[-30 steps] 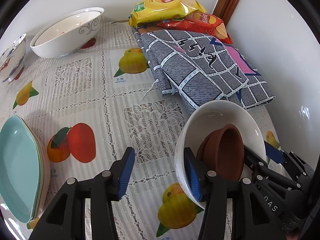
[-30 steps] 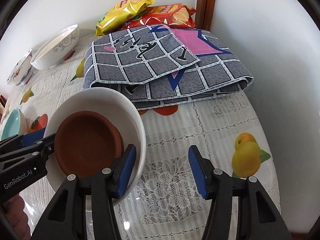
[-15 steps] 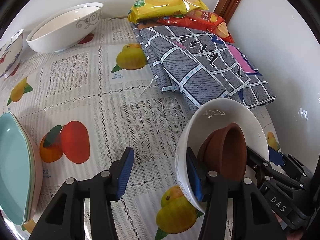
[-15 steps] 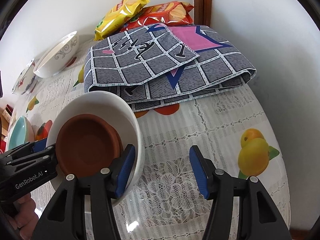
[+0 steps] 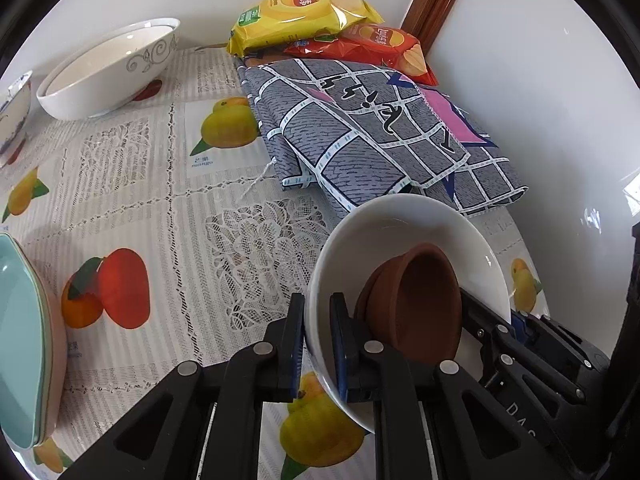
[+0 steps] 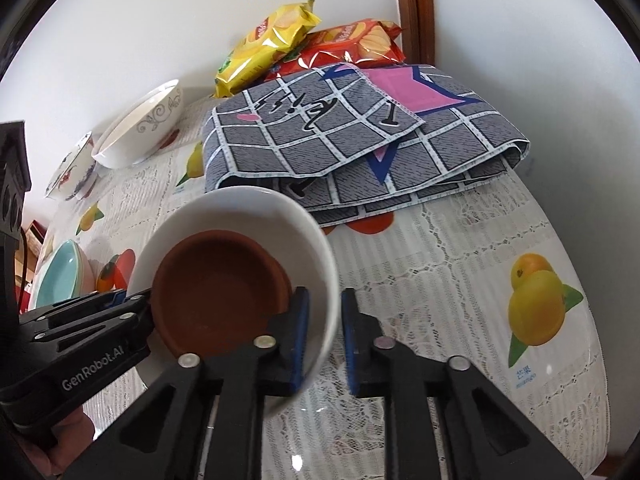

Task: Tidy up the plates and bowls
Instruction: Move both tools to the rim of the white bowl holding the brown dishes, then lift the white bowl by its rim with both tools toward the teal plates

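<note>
White bowl (image 5: 404, 224) rim between both jaws

Black gripper (image 5: 318, 344) frames, blue pads (silver screws)

Beyond the jaws of the left gripper (image 5: 318, 344), a bare stretch of the lace tablecloth (image 5: 160, 200) is left open as far as the large white bowl (image 5: 108, 72) at the far wall. Passage to the left is bounded by the stacked teal plates (image 5: 24, 336). Ahead and to the right, the way is blocked by the folded grey cloth (image 5: 360, 136) and the snack bags (image 5: 304, 12) piled behind it.
</note>
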Demonstrator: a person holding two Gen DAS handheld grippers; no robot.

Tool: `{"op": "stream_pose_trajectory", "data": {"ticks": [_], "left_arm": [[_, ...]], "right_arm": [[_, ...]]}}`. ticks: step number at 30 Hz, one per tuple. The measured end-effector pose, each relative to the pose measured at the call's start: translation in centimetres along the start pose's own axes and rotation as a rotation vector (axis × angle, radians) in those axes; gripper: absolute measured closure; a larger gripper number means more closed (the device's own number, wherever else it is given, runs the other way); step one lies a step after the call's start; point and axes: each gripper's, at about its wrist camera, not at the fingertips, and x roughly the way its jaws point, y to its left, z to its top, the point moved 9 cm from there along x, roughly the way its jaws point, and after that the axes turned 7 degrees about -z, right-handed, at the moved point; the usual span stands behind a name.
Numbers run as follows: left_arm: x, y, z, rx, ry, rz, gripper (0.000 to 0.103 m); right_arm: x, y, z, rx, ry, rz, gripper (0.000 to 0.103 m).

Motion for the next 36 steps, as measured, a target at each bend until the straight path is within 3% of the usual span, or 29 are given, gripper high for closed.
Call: {"op": "stream_pose_trajectory", "data": {"ticks": [16,36], "left_arm": [[-2.3,1.1,-1.1,-0.030,0.000,-0.003,0.093],[-9.1,1.9,-1.6,-0.036,-0.088,0.007,0.094]], "right_arm": [[-1.5,1.2,-0.3,0.047,0.018,-0.014,0.092],[-8.1,4.1,0.3,0.037,-0.074,0.007,0.093]]}}
